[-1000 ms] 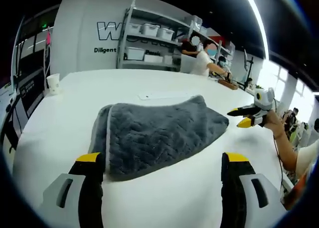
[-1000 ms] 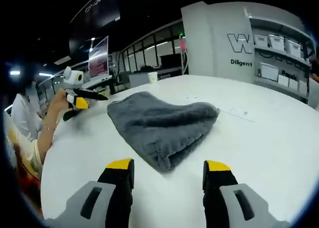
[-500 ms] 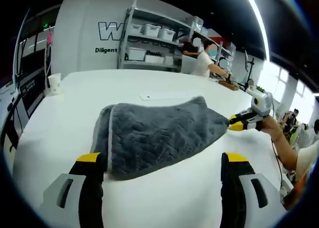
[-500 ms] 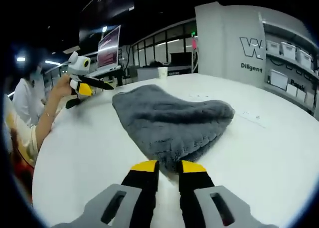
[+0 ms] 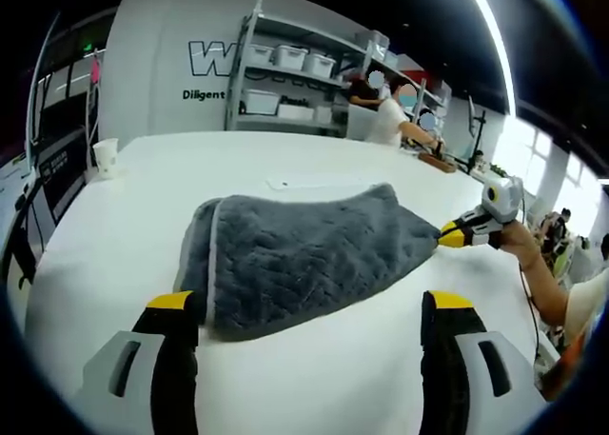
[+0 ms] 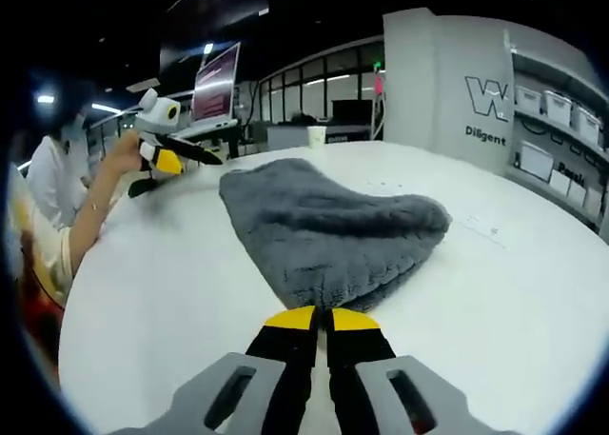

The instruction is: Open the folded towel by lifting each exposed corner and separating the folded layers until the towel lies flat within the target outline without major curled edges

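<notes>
A grey folded towel [image 5: 295, 254] lies on the white table [image 5: 114, 235], with a pale hem along its left fold. My left gripper [image 5: 309, 306] hovers open just in front of the towel's near edge, nothing between its yellow-tipped fingers. My right gripper [image 5: 462, 233] reaches in from the right, its tip at the towel's right corner. In the right gripper view, the right gripper [image 6: 322, 319] is shut at the near edge of the towel [image 6: 328, 230], pinching that corner. The left gripper [image 6: 164, 151] shows at the far left, held by a hand.
A paper cup [image 5: 105, 156] stands near the table's left edge. A thin white strip [image 5: 309, 181] lies beyond the towel. Shelves with bins [image 5: 285, 78] and people [image 5: 388, 111] are behind the table. A laptop screen [image 6: 217, 85] stands past the cup [image 6: 316, 135].
The right gripper came forward to the towel's corner and went from wide open to shut on it. The left gripper stayed open and in place.
</notes>
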